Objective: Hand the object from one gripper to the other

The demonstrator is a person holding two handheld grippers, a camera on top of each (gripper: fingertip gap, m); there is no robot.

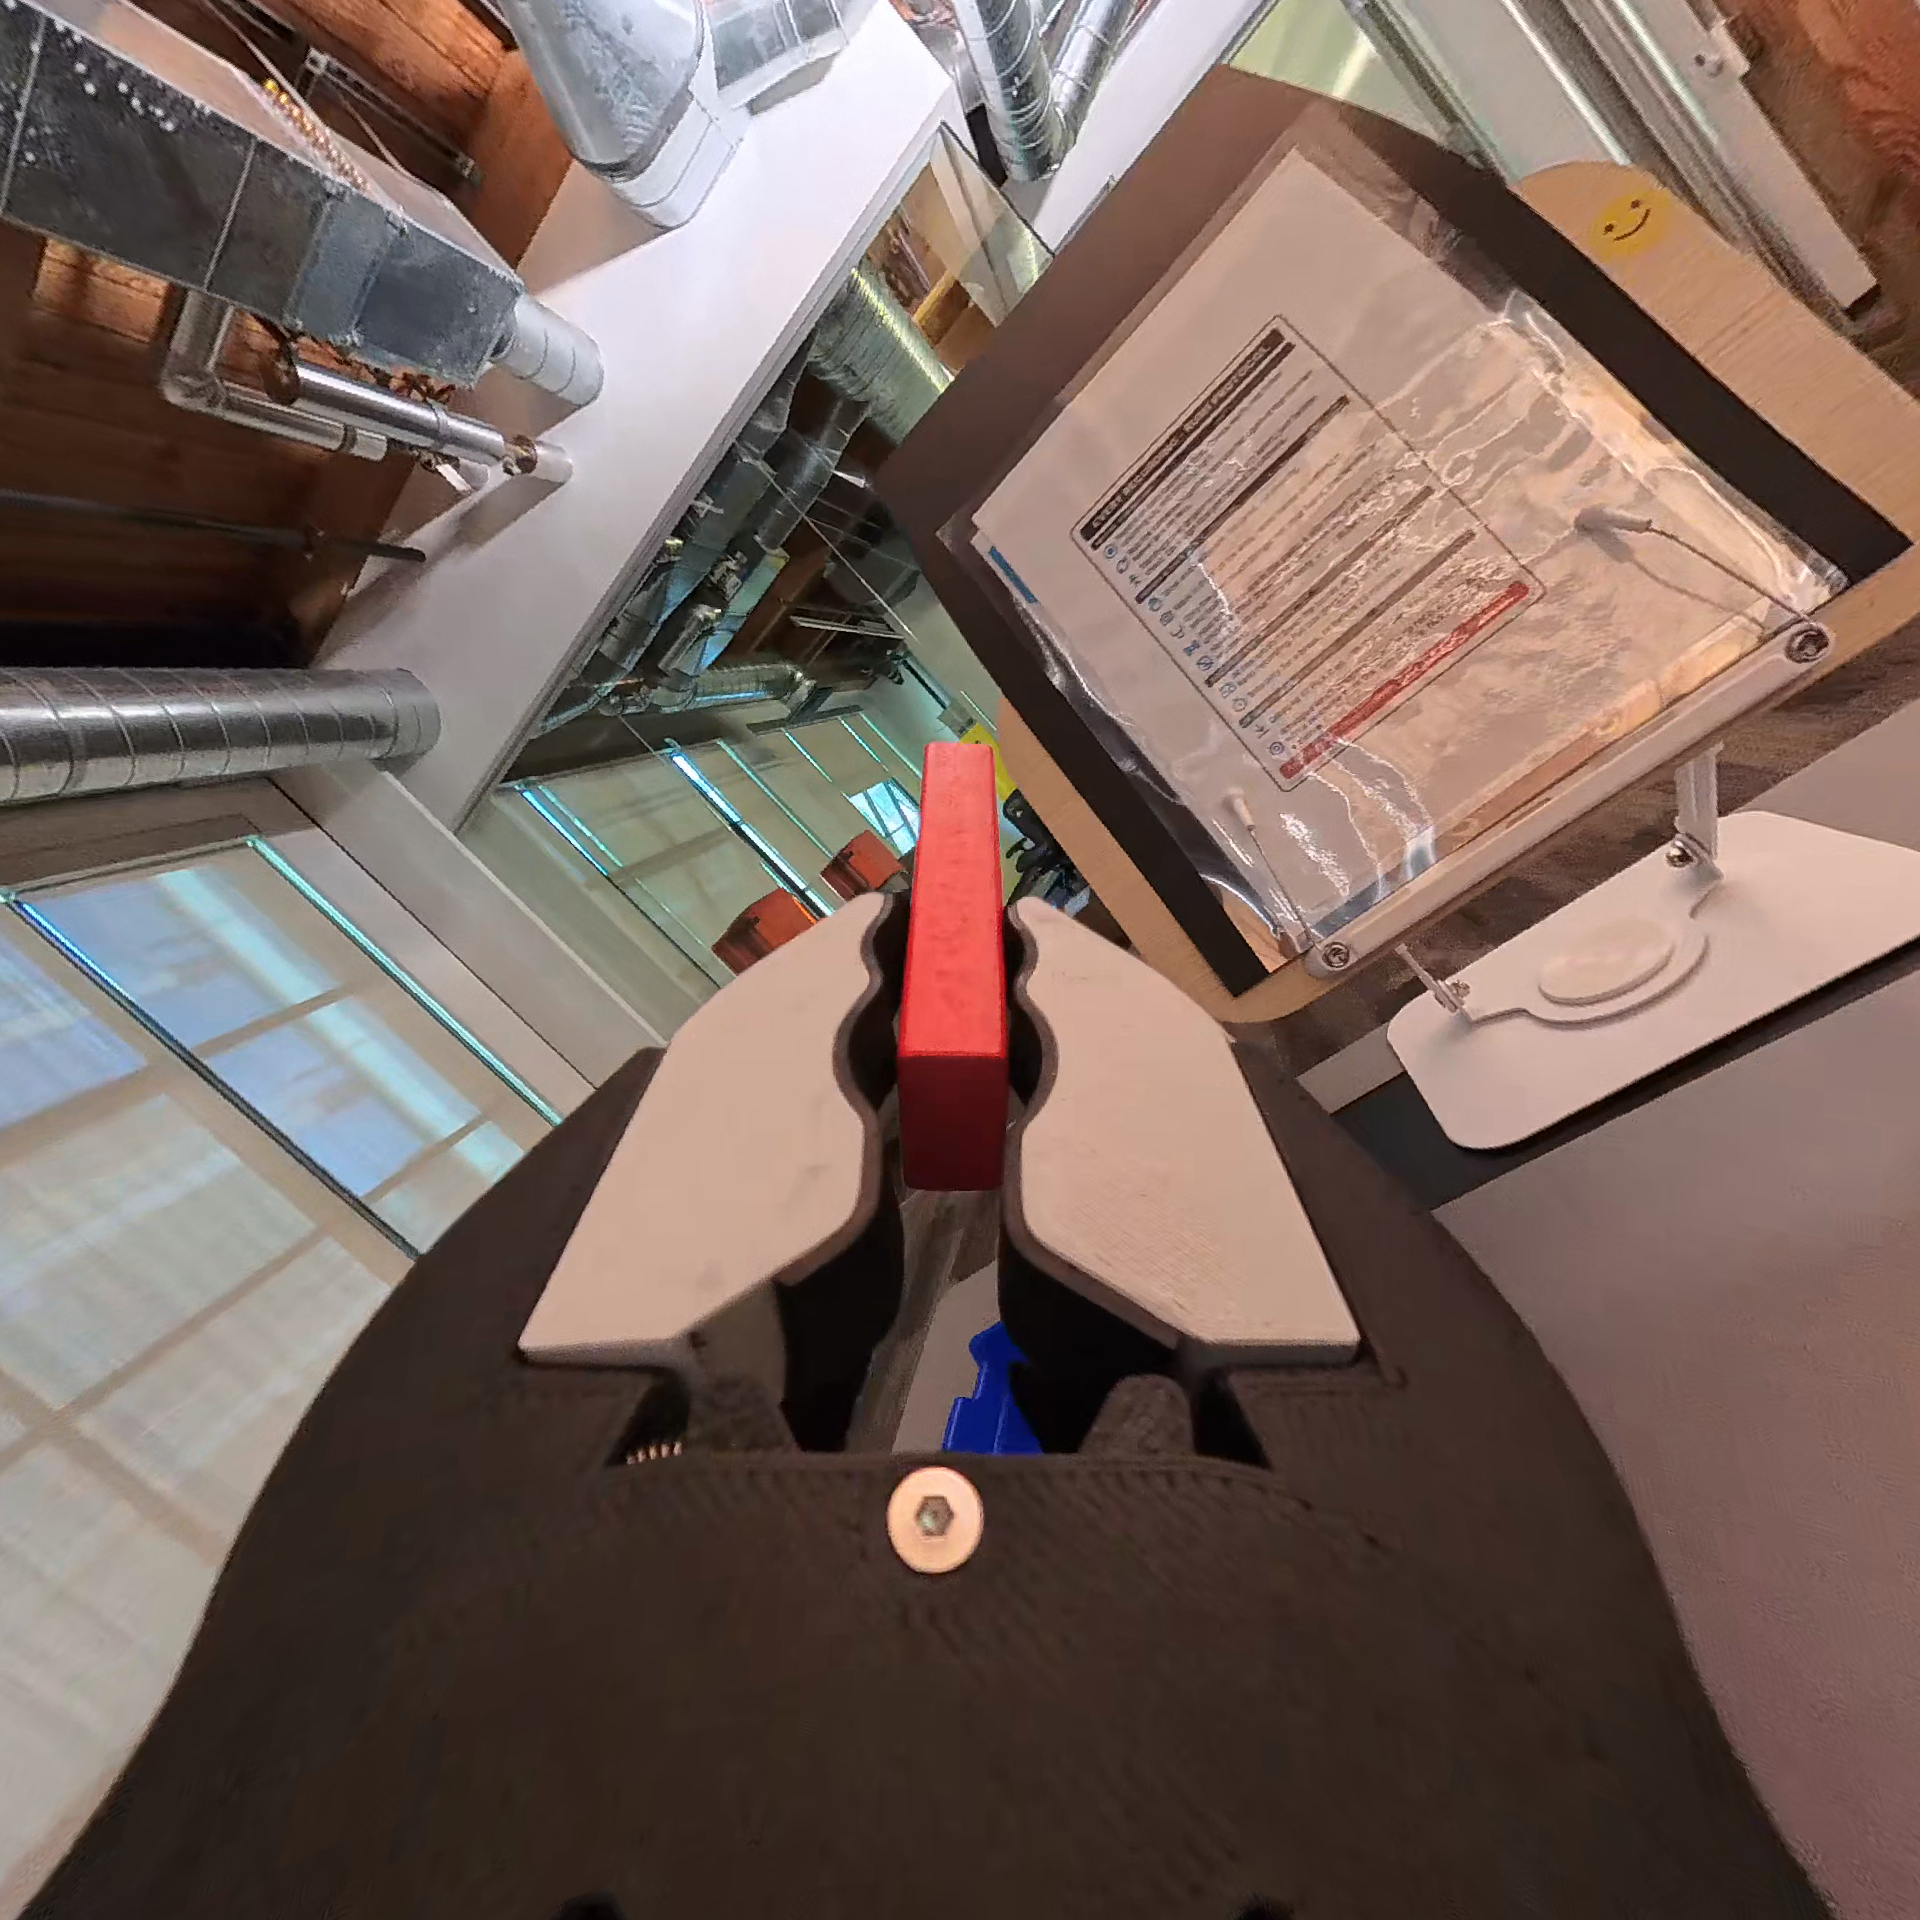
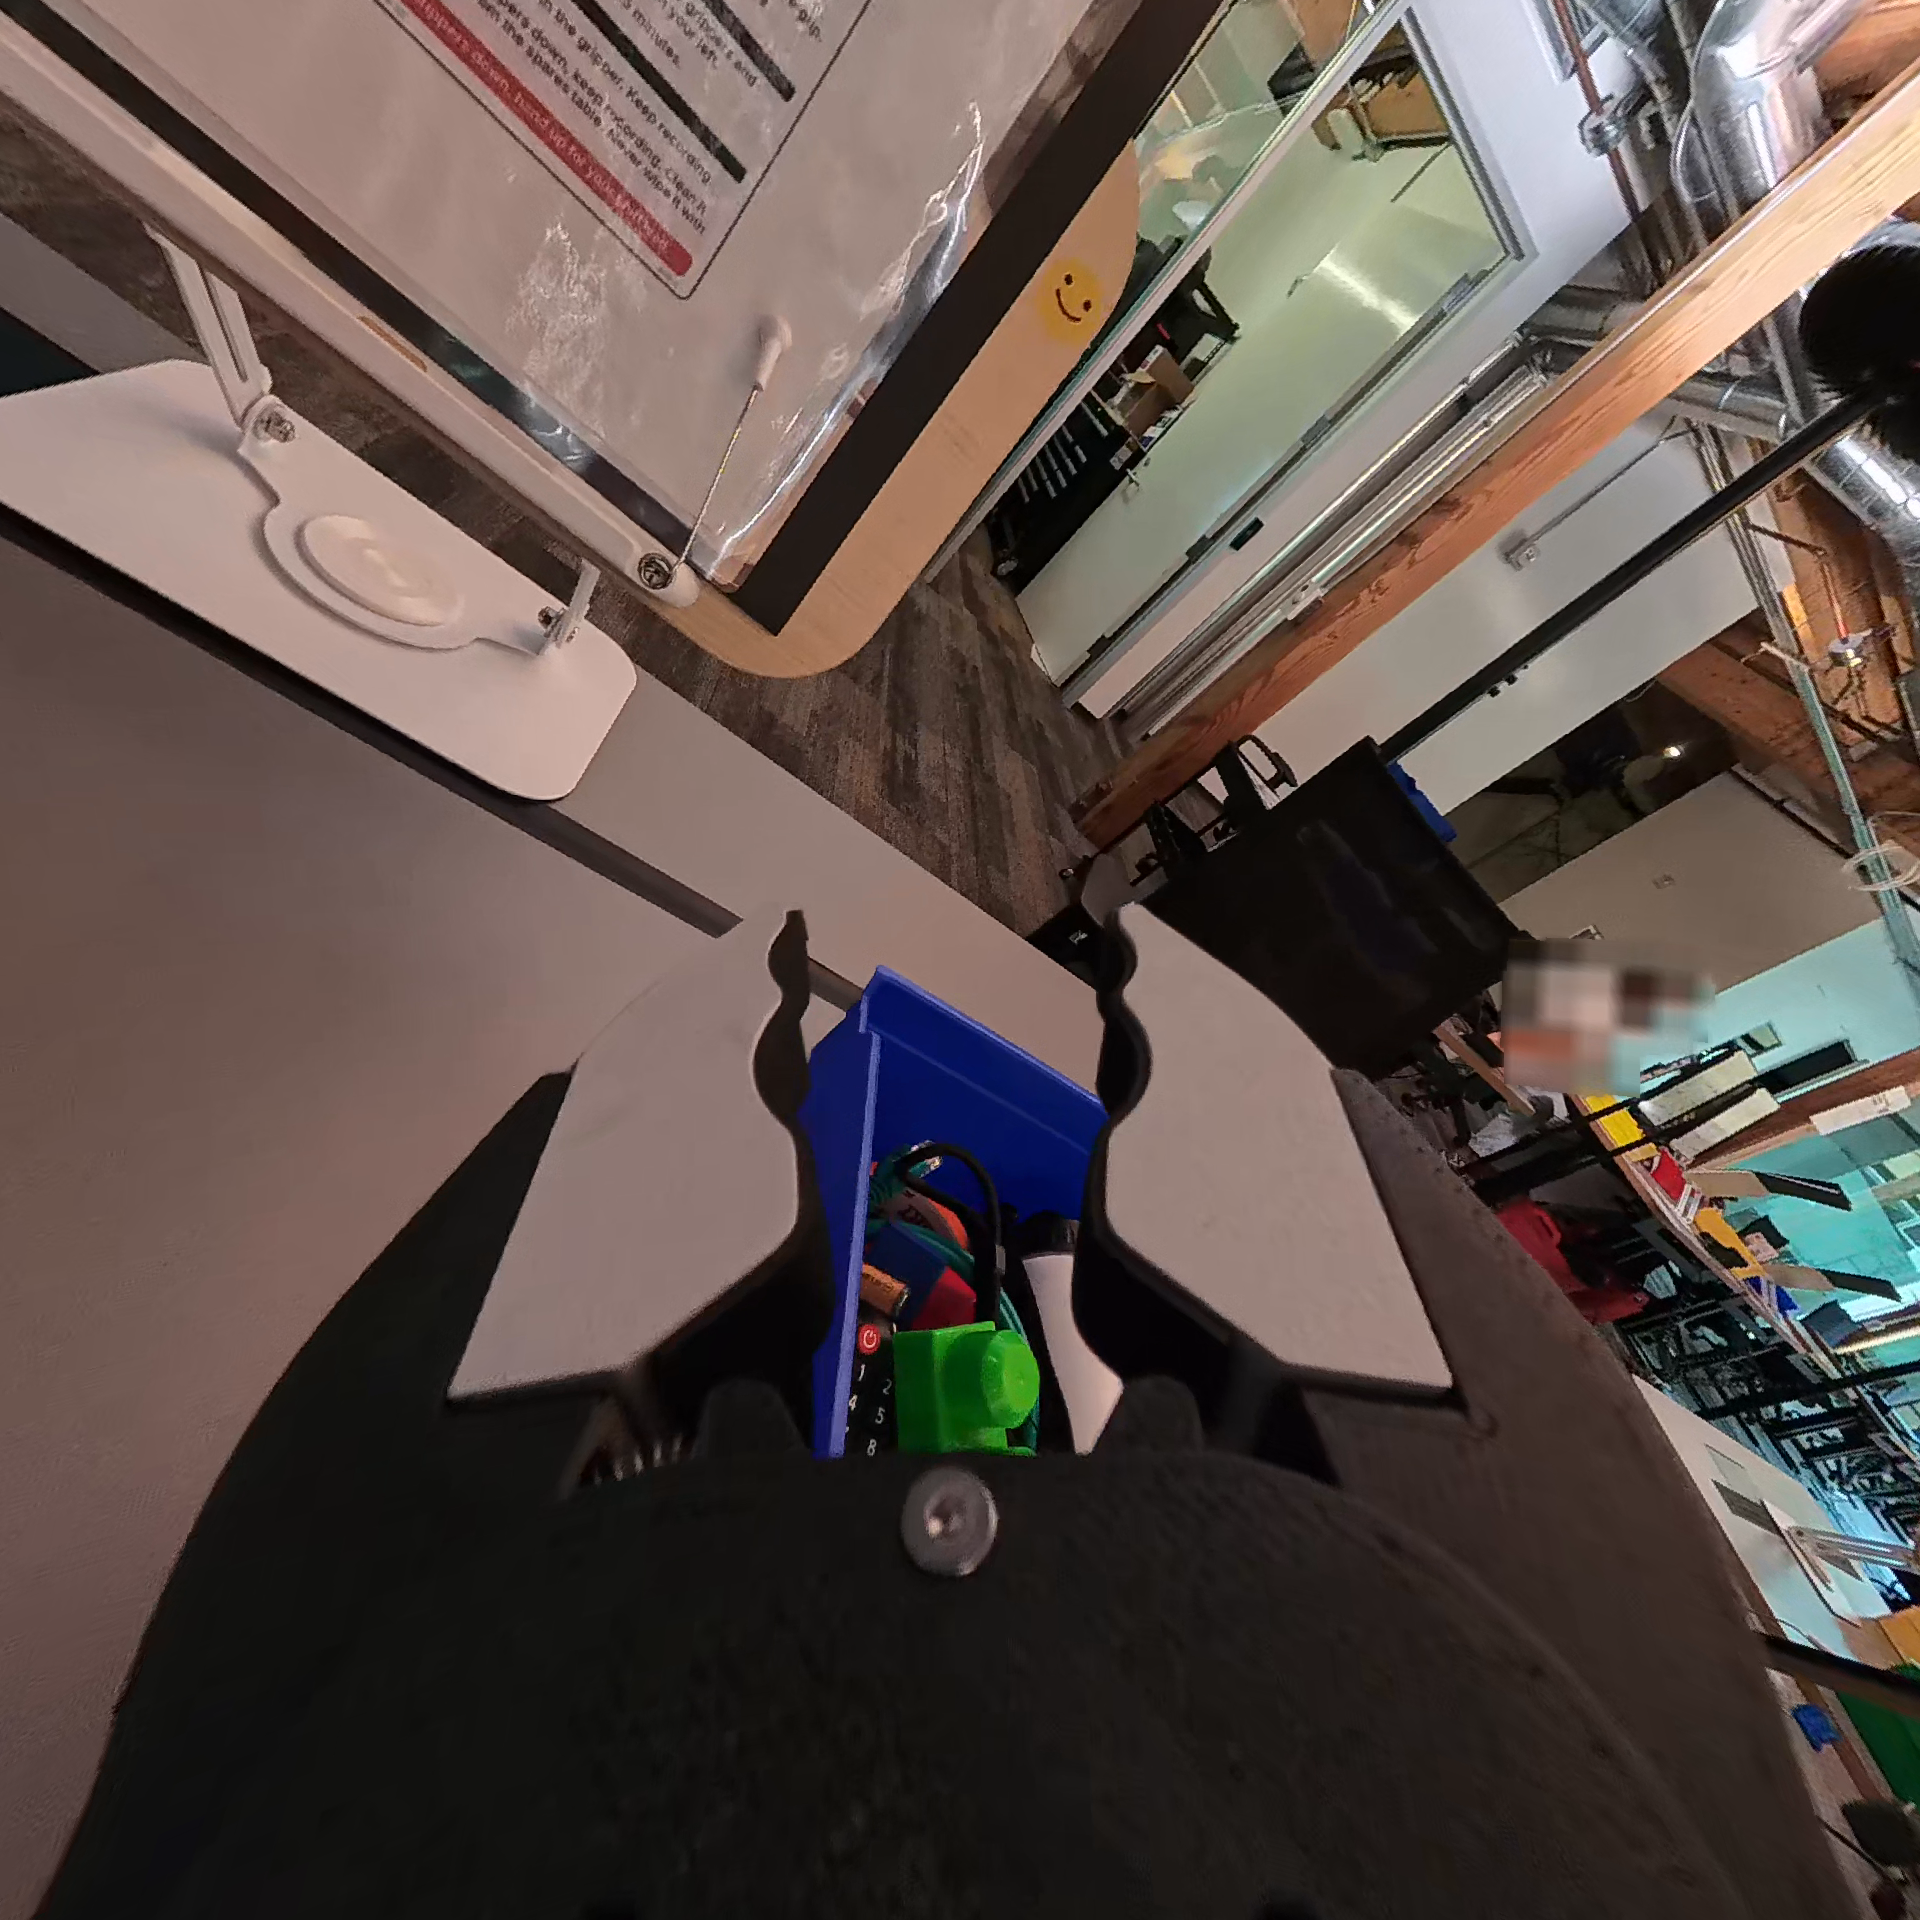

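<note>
left gripper (image 1: 951, 914) clamps red block (image 1: 954, 987); right gripper (image 2: 951, 956) gapes empty.

Both views bright, daylight from big windows (image 1: 208, 1039) at left; strong wide-angle bend at edges, scene tilted. Glare on plastic sheet cover (image 1: 1455, 582). Near gripper bodies dark w/ soft blur low down; centre sharp, far shelves slightly soft.

Red block (image 1: 954, 966) fills left jaws; right jaws gape above cluttered blue bin (image 2: 956, 1101).
</note>
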